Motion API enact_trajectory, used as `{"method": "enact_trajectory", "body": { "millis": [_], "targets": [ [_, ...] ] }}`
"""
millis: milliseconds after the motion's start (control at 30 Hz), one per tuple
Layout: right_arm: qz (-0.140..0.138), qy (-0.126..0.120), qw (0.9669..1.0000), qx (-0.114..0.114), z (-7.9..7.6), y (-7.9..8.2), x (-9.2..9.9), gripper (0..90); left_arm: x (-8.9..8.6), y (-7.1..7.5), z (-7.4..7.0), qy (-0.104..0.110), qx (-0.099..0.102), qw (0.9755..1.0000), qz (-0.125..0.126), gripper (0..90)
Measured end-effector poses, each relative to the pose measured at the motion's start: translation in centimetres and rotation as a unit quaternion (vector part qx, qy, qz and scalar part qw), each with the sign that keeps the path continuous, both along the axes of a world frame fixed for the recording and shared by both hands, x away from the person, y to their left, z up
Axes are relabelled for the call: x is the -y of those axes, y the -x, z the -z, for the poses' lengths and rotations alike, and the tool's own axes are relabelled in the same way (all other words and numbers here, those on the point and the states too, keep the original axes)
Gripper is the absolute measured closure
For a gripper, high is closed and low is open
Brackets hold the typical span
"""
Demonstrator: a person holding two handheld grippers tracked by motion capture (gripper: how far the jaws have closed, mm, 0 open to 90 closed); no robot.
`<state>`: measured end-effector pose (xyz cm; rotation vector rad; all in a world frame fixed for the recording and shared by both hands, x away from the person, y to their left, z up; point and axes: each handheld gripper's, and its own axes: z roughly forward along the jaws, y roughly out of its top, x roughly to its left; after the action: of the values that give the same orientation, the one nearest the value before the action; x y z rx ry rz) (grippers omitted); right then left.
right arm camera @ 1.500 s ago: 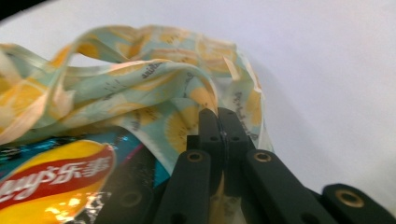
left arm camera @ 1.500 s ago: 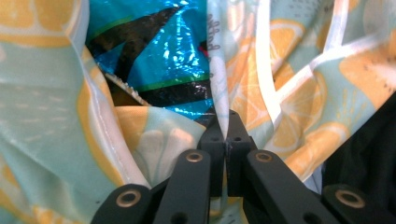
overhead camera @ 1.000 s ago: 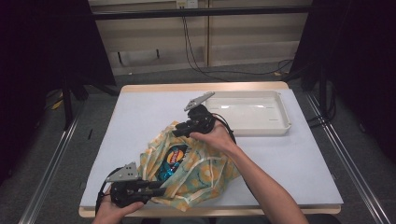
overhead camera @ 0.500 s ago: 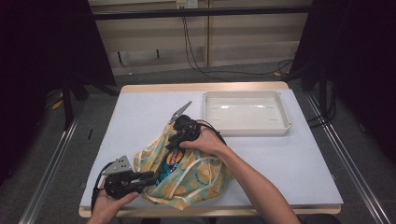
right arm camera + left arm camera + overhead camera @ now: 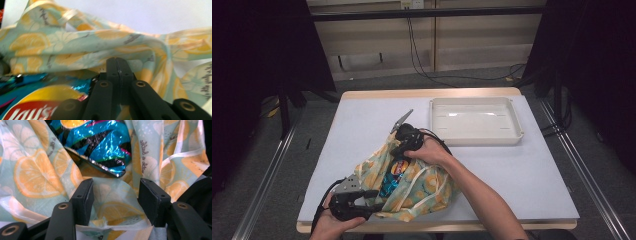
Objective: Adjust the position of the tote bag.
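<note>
A lemon-print cloth drawstring bag lies open near the table's front edge, with a blue foil chip packet inside it. My left gripper is at the bag's near left corner. Its jaws have just been opening and stand apart around a loose fold of the bag, with the chip packet beyond; the pads do not press. My right gripper is at the bag's far rim, pointing into the mouth. Its jaws have just closed and meet tip to tip against the cloth, just above the chip packet.
A white rectangular tray stands at the back right of the pale table. Cables trail from both grippers. Dark floor and metal rails surround the table.
The right gripper came down and toward the left with the bag's far rim, and its jaws closed. The left gripper stayed in place while its jaws spread.
</note>
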<state>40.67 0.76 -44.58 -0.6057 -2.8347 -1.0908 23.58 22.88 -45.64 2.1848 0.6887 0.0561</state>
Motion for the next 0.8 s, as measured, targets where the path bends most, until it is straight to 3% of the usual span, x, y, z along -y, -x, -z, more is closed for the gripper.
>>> {"method": "enact_trajectory", "body": {
  "millis": [100, 200, 333, 467, 533, 600, 633, 667, 700, 800],
  "targets": [
    [0.012, 0.002, 0.9998, 0.016, 0.2, -0.9, -0.4, 90.0, 0.1, -0.1, 0.1, 0.001, 0.001, 1.0, 0.003, 46.0],
    [0.022, -0.005, 0.9996, 0.015, 0.4, -1.3, -0.5, 90.0, 0.2, -0.3, 0.2, 0.001, -0.004, 1.0, 0.003, 46.0],
    [0.026, 0.014, 0.9994, 0.018, 1.4, -1.8, -0.9, 90.0, 0.2, -0.6, 0.5, 0.007, -0.009, 0.9999, 0.003, 47.1],
    [0.054, 0.022, 0.9981, 0.02, 2.0, -2.4, -0.9, 90.0, 0.1, -0.7, 0.3, 0.015, -0.006, 0.9999, -0.002, 48.5],
    [0.071, 0.038, 0.9965, 0.023, 2.4, -2.7, -1.0, 90.0, -0.1, -0.8, 0.2, 0.027, -0.008, 0.9996, -0.006, 50.1],
    [0.072, 0.039, 0.9965, 0.019, 2.5, -2.7, -0.9, 90.0, -0.2, -0.8, 0.1, 0.031, -0.008, 0.9994, -0.009, 51.1],
    [0.072, 0.039, 0.9965, 0.013, 2.7, -2.7, -0.9, 90.0, -0.4, -0.8, -0.2, 0.045, -0.004, 0.9989, -0.012, 51.2],
    [0.072, 0.039, 0.9966, 0.012, 2.7, -2.7, -0.9, 90.0, -0.4, -0.8, -0.2, 0.045, -0.004, 0.9989, -0.012, 51.9],
    [0.072, 0.038, 0.9966, 0.01, 2.7, -2.8, -0.9, 90.0, -0.7, -0.8, -0.5, 0.063, 0.002, 0.9979, -0.013, 53.0],
    [0.074, 0.035, 0.9967, 0.005, 2.7, -2.8, -0.8, 90.0, -0.8, -0.9, -0.8, 0.078, 0.006, 0.9968, -0.016, 52.5]
  ]
}}
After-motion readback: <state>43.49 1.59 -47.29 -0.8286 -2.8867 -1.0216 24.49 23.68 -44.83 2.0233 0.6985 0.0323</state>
